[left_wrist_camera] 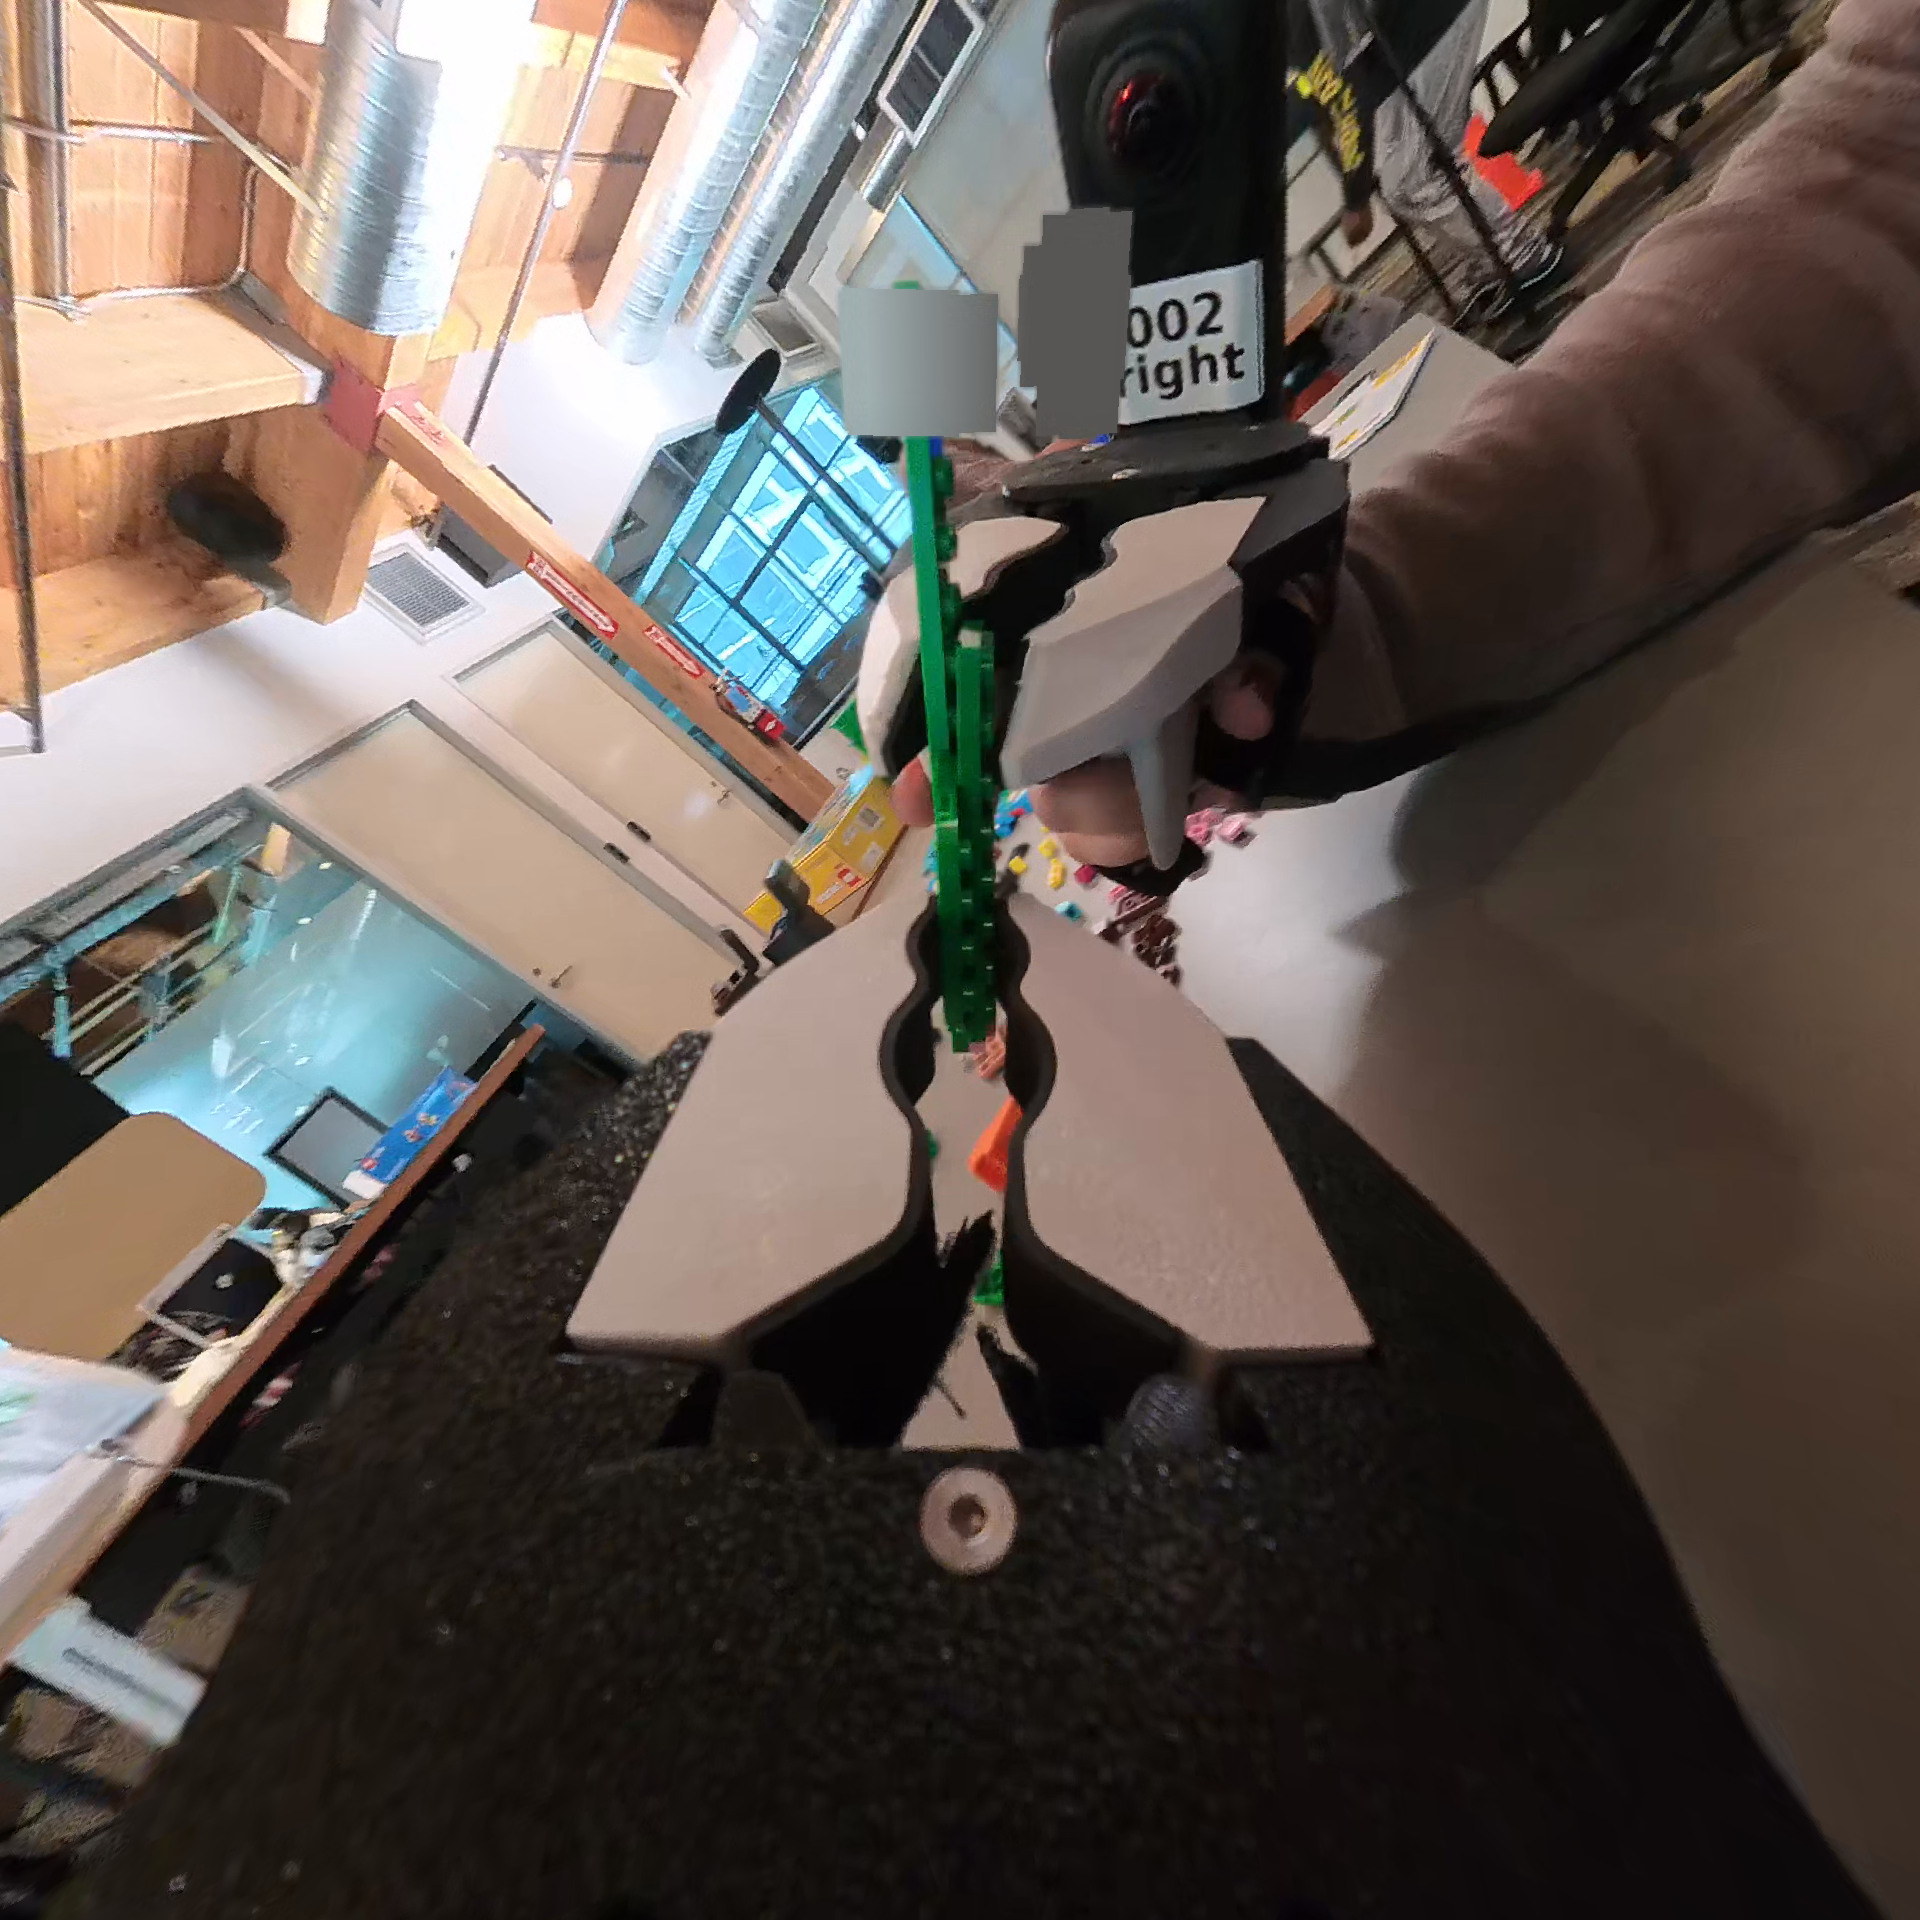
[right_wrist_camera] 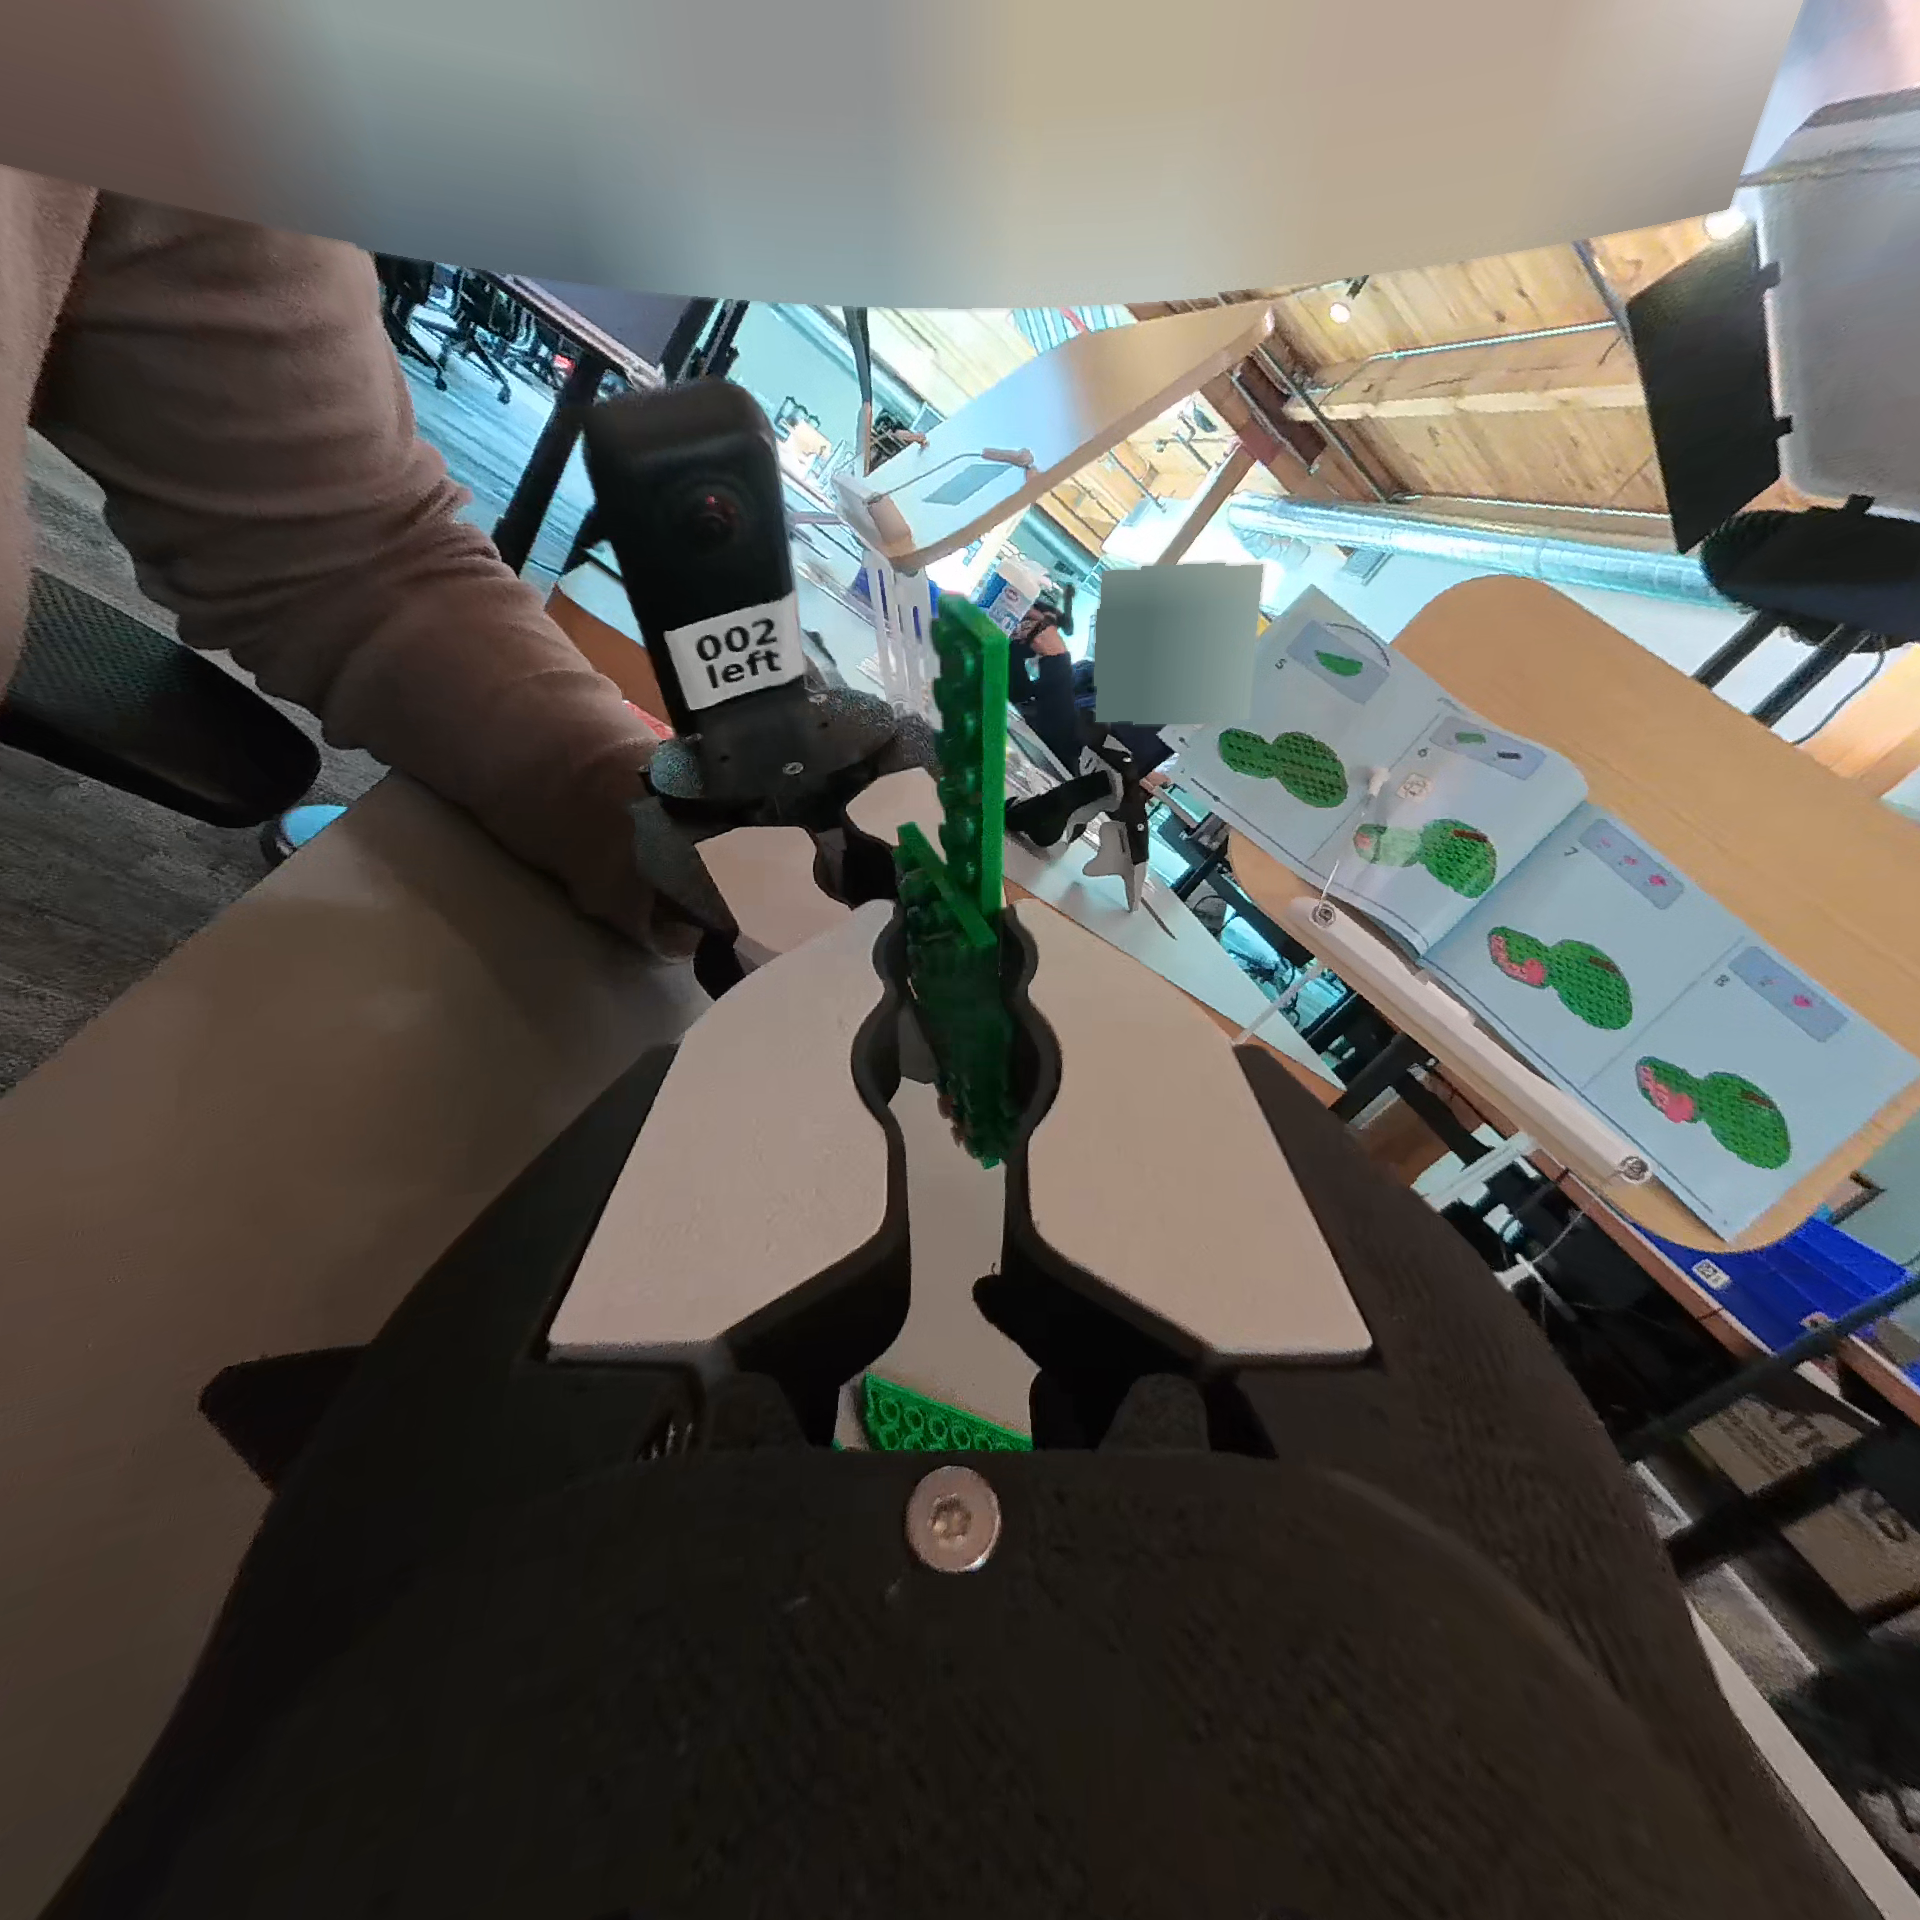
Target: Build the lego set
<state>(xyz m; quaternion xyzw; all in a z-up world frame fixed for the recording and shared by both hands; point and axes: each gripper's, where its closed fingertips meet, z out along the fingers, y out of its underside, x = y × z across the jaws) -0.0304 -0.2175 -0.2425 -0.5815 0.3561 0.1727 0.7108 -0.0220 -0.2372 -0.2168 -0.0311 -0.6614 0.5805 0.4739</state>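
Left wrist view: both the left hand-held gripper (left_wrist_camera: 966, 997) and right hand-held gripper (left_wrist_camera: 961, 644) pinch the green plate assembly (left_wrist_camera: 951, 748) edge-on; squeeze evenly, keeping plates aligned.

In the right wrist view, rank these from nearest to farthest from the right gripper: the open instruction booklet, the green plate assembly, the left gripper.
1. Green plate assembly: clamped on edge between the right gripper's fingertips.
2. Left gripper: just beyond, slightly left, also at the assembly.
3. Open instruction booklet: farthest, propped up to the right.
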